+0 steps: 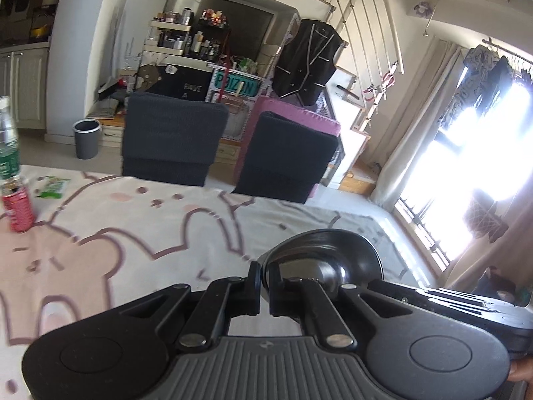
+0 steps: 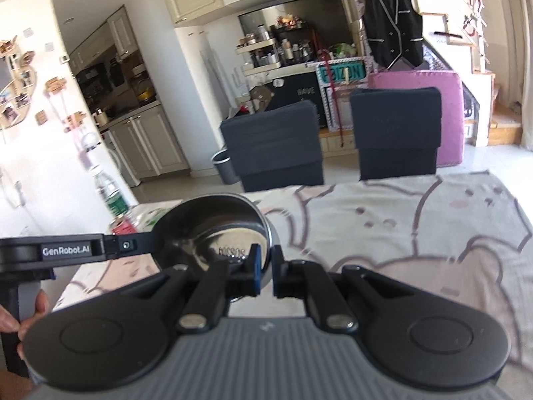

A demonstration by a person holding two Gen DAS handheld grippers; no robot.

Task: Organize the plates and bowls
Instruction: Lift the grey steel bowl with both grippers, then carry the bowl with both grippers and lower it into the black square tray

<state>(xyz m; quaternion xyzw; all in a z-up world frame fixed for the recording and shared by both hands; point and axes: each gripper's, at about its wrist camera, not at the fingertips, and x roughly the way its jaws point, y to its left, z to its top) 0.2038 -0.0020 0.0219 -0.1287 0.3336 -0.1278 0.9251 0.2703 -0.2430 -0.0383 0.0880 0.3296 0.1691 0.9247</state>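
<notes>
One shiny steel bowl [image 1: 328, 260] is held between both grippers above the table. My left gripper [image 1: 265, 291] is shut on the bowl's near rim in the left wrist view. In the right wrist view my right gripper [image 2: 265, 268] is shut on the right rim of the same bowl [image 2: 216, 230], whose inside shows stamped lettering. The left gripper's black body [image 2: 66, 250] reaches the bowl from the left there. No plates are in view.
The table carries a pink and white cartoon cloth [image 1: 116, 233]. A red can [image 1: 18, 208], a clear bottle with a green label [image 1: 6, 146] and a green packet [image 1: 53, 186] stand at its left end. Two dark chairs [image 1: 173, 140] stand at the far edge.
</notes>
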